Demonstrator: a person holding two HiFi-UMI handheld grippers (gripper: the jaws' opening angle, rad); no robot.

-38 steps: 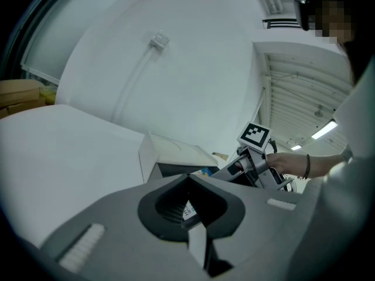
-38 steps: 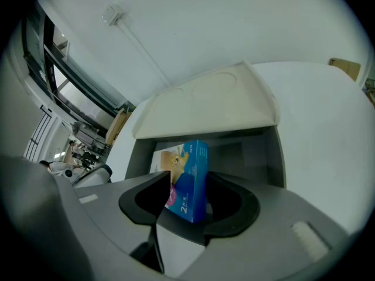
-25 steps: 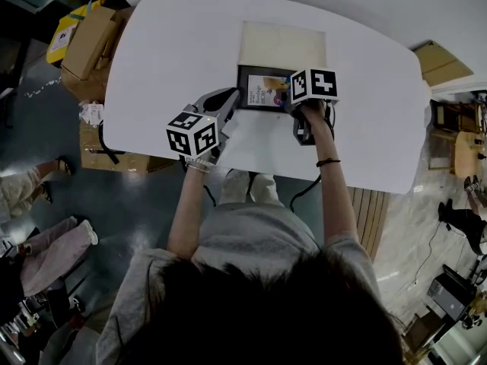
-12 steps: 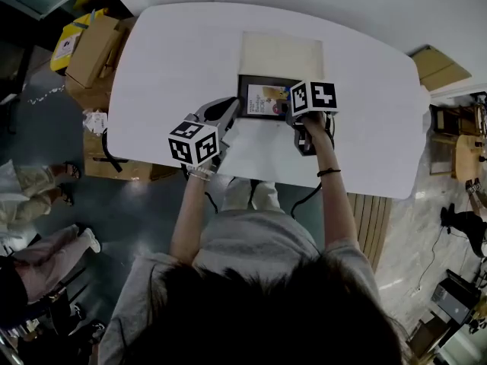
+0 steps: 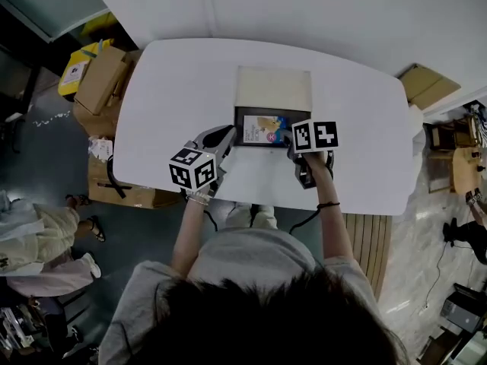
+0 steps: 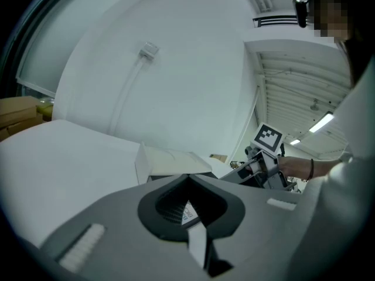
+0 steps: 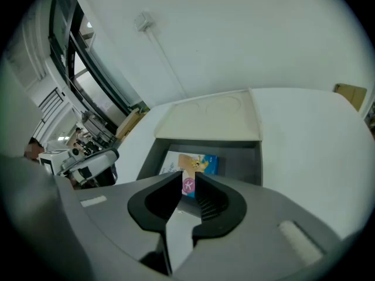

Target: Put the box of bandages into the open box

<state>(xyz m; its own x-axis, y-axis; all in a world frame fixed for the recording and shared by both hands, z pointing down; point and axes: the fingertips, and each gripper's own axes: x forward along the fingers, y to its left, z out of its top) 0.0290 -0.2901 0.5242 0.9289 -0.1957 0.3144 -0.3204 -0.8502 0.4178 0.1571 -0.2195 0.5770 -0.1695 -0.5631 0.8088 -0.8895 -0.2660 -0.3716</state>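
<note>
Hiding beneath a black-and-white marker cube [image 5: 316, 134], the tips of the right gripper [image 7: 188, 181] cannot be made out in the head view, and the print on the white, blue and orange box of bandages [image 5: 264, 127] is too small to be read. The brown cardboard cartons [image 5: 103, 71] beside the white rounded surface [image 5: 175, 90] are partly cut off by its edge. The box of bandages is seen lying flat inside the dark grey open box [image 5: 238, 126], whose cream lid [image 5: 272, 88] is folded back on the surface behind it. In its own view the right gripper's jaws are held a narrow slit apart, having just been closing. Nothing is pinched between them, and only a pink spot on the box of bandages below is glimpsed through the gap. The left gripper [image 6: 186, 181] is pointed towards the open box's near left corner with its jaws drawn together at the tips. Contact with the open box cannot be confirmed, and a scrap of white print showing in the hollow behind the tips cannot be identified. Compared with a second ago, the right gripper has been drawn back from over the open box's inside to its near right corner, while the box of bandages is left where it lay.
</note>
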